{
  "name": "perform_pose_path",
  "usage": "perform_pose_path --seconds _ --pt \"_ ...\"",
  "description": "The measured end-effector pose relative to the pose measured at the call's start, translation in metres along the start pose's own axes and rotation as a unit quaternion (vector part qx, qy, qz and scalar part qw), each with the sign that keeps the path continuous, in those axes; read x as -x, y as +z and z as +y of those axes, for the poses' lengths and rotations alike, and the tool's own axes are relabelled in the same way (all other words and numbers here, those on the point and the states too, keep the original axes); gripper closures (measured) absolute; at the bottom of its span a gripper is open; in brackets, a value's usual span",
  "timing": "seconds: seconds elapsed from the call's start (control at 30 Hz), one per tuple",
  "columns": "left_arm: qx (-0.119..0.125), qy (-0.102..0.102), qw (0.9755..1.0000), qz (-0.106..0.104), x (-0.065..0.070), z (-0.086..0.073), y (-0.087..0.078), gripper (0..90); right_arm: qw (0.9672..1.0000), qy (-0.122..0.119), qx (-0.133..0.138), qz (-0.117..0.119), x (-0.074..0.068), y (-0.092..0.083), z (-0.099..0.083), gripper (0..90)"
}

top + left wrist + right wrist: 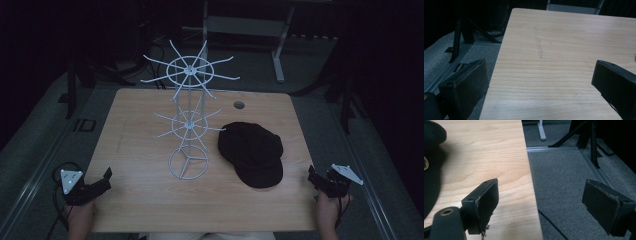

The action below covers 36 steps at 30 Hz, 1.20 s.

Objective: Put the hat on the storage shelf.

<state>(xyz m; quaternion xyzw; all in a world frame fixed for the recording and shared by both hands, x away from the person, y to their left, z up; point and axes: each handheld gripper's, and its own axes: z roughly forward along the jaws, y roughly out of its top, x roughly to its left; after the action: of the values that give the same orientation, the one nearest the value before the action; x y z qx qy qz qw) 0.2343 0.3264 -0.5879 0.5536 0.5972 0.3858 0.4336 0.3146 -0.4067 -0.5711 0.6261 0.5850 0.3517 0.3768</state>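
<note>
White wire rack [189, 117] stands upright mid-table, 2 tiers of hooks. Black cap [252, 153] lies just right of rack base. Left gripper [102, 181] well left of rack at near table [140, 200] edge; right gripper [314, 177] right of cap, at table's right edge.

black cap [431, 165] cut off at left edge.

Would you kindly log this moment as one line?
left claw: open, empty | right claw: open, empty | black cap: on table, untouched | white wire rack: upright
</note>
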Motion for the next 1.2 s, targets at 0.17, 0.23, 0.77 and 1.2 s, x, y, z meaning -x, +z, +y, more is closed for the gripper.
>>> perform_pose_path --seconds 0.17,0.23,0.77,1.2 --pt "0.000 0.001 1.0000 -0.002 0.000 0.000 0.000 1.5 0.9999 -0.010 -0.001 0.014 -0.001 0.001 0.000 13.6" --pt "0.000 0.001 1.0000 -0.001 0.001 0.000 0.000 1.5 0.9998 -0.011 -0.004 0.019 -0.001 0.000 0.002 13.6" --pt "-0.004 0.005 1.0000 -0.003 0.001 0.000 0.001 1.5 0.9941 -0.016 0.017 0.106 -0.026 -0.023 0.051 13.6" --pt "-0.004 0.004 1.0000 -0.005 0.001 0.000 0.001 1.5 0.9880 -0.064 0.027 0.138 -0.070 -0.025 0.099 10.9"
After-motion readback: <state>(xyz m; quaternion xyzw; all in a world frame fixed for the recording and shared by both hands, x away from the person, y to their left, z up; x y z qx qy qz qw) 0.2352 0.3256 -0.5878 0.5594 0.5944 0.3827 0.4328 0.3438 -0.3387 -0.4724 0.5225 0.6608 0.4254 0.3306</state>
